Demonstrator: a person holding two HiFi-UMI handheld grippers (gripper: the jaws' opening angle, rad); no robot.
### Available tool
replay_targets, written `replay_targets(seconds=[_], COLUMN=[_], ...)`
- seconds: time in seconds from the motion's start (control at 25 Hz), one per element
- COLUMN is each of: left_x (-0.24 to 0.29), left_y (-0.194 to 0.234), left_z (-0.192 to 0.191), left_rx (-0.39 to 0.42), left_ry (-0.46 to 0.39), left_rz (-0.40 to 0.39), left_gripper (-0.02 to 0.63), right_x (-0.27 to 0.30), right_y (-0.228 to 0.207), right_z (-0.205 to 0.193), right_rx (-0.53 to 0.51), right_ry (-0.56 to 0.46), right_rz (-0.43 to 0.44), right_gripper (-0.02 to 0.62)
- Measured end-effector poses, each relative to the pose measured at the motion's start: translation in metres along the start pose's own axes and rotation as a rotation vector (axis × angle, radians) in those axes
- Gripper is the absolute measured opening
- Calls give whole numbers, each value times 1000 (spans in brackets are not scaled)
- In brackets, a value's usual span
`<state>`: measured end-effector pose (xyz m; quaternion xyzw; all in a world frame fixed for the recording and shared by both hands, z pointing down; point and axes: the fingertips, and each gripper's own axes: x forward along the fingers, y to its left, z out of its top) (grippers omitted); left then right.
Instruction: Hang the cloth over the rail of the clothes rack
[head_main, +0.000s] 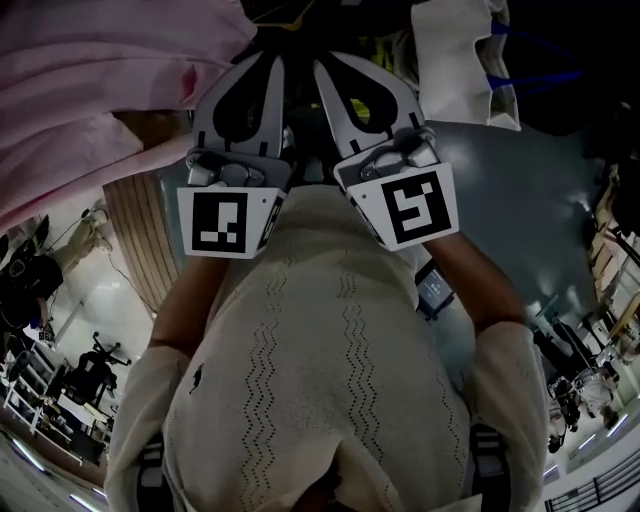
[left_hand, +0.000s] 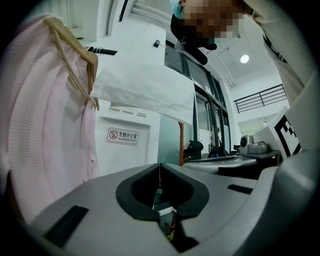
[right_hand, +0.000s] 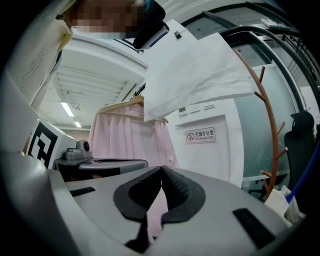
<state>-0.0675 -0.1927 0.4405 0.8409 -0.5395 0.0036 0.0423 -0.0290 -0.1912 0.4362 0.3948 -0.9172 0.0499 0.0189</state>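
The person holds both grippers close in front of the chest, side by side and pointing level toward the clothes rack. The left gripper (left_hand: 160, 166) has its jaws together, the dark pads meeting at their tips, with nothing pinched between them. The right gripper (right_hand: 161, 168) is the same: pads pressed tip to tip and empty, with only the far pink fabric showing through the gap below the tips. In the head view the two marker cubes (head_main: 225, 222) sit just beside each other against the person's cream knit sweater (head_main: 330, 380).

The white cloth (right_hand: 195, 70) is in neither gripper. It hangs high up on the far side, ahead of both grippers, spread in a broad, slightly creased sheet whose lower edge slopes down to the right. Just left of it a pink garment (left_hand: 45, 115) hangs on a wooden hanger (left_hand: 75, 55). A short stretch of the dark rail (left_hand: 102, 50) shows between the hanger and the cloth, and the cloth's upper part runs up to that line — whether it lies fully over the rail cannot be told.

Behind the cloth stands a white wall with a no-smoking sign (left_hand: 123, 135). Farther right is a brown branched coat stand (right_hand: 267, 115).
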Motion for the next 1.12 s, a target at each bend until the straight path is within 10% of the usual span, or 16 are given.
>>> replay_targets(seconds=[1.12], left_x=[-5], left_y=[2], left_z=[-5], left_rx=[34], left_ry=[36], left_rz=[42], left_gripper=[14], right_x=[11], right_y=[2], right_z=[2], right_rx=[-1], right_ry=[-3], right_rz=[41], right_gripper=[17])
